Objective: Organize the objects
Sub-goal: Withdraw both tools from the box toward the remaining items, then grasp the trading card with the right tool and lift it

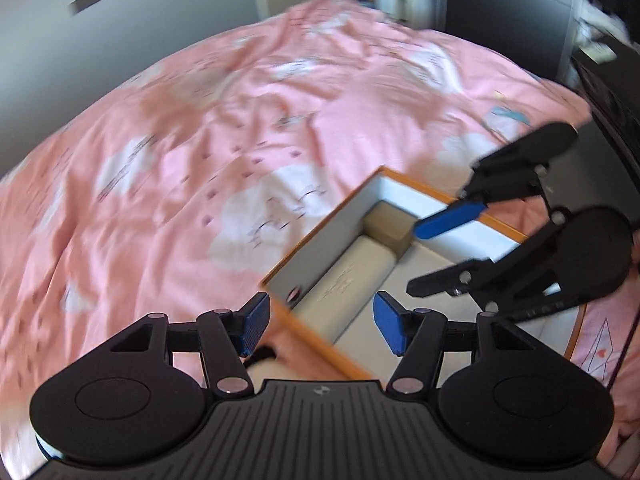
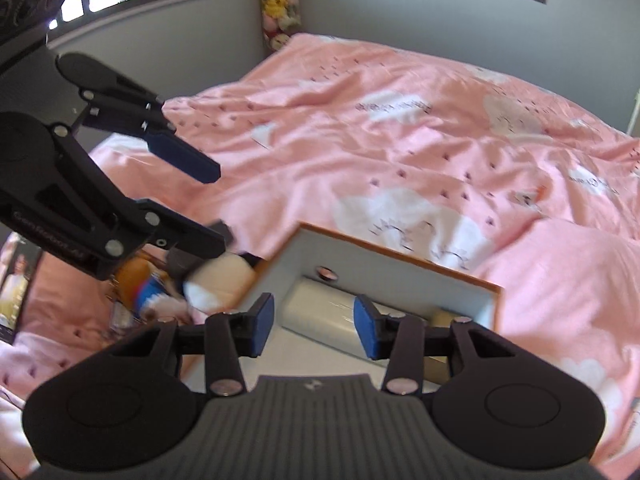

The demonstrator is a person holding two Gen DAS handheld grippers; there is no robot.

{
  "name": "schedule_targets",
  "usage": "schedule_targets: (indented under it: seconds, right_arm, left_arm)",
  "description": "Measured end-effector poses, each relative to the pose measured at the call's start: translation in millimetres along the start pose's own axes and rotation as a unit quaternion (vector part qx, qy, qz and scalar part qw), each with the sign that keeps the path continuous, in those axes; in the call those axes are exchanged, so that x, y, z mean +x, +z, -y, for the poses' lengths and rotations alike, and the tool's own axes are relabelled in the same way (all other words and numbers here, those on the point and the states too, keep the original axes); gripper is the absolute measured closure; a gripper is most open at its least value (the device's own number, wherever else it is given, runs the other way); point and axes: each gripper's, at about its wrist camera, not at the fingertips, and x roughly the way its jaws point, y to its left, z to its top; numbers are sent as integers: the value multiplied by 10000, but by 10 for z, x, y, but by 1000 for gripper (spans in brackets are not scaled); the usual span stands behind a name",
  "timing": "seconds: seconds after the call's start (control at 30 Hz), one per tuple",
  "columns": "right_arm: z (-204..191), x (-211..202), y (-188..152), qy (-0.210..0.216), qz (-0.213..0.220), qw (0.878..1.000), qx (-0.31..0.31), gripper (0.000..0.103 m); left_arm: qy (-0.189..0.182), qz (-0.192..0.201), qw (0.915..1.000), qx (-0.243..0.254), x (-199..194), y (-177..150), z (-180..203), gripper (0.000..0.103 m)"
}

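Two items already sit inside the shallow white box with the orange rim [image 1: 404,178], which lies on the pink patterned bed cover [image 1: 224,132]: a white rounded case [image 1: 348,280] lying lengthwise along one wall, and a small tan block [image 1: 390,226] tucked into the far corner. So part of the organizing looks done, and there is plenty of bare white floor left in that box.

Now the hands. Over the near corner of the box hangs the left hand-held gripper [image 1: 321,326], its blue pads spread wide with nothing between them. The right hand-held gripper [image 2: 315,326] hovers above the white case, moderately spread, the case below the pads, not pinched by them. In the left wrist view one blue finger of that right tool reaches toward the tan block, but I cannot tell whether it touches.

What is left? Look outside the box in the right wrist view: a heap of soft toys [image 2: 180,288], a cream and white plush, something orange, blue and red, lies on the bed just beside the box's left wall. The picture is blurred there, so the exact count is unclear. My read: the job is partway along, with those loose toys the likely next candidates, and neither tool carrying anything at this instant.
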Motion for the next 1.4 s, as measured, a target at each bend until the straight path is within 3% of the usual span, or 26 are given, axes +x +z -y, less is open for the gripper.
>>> schedule_targets:
  seconds: [0.07, 0.2, 0.3, 0.4, 0.6, 0.7, 0.87, 1.4]
  right_arm:
    - [-205, 61, 15, 147, 34, 9999, 52, 55]
    - [-603, 196, -12, 571, 84, 9981, 208, 54]
    - [-963, 303, -88, 771, 86, 9970, 18, 54]
    - [-1300, 480, -215, 791, -244, 9963, -222, 54]
    - [-1647, 857, -603, 863, -1052, 9901, -345, 54]
    - [-1698, 1007, -736, 828, -1343, 9871, -285, 49]
    - [-1785, 1105, -823, 640, -1387, 9868, -541, 37]
    - [-1949, 1410, -666, 760, -1651, 9810, -673, 40]
  left_arm:
    - [172, 22, 9981, -584, -95, -192, -143, 34]
    - [312, 20, 9852, -1687, -155, -662, -350, 40]
    - [397, 58, 9731, -2269, -172, -1013, -387, 41]
    - [697, -96, 9605, -2692, -136, -1331, -341, 43]
    - [1132, -544, 9458, -2993, -8, -1852, -109, 50]
    - [1147, -722, 9451, -2974, 43, -1989, -64, 52]
    - [1106, -806, 9447, -2979, 63, -2104, -96, 52]
    - [828, -609, 9294, -3546, -48, -2232, -315, 58]
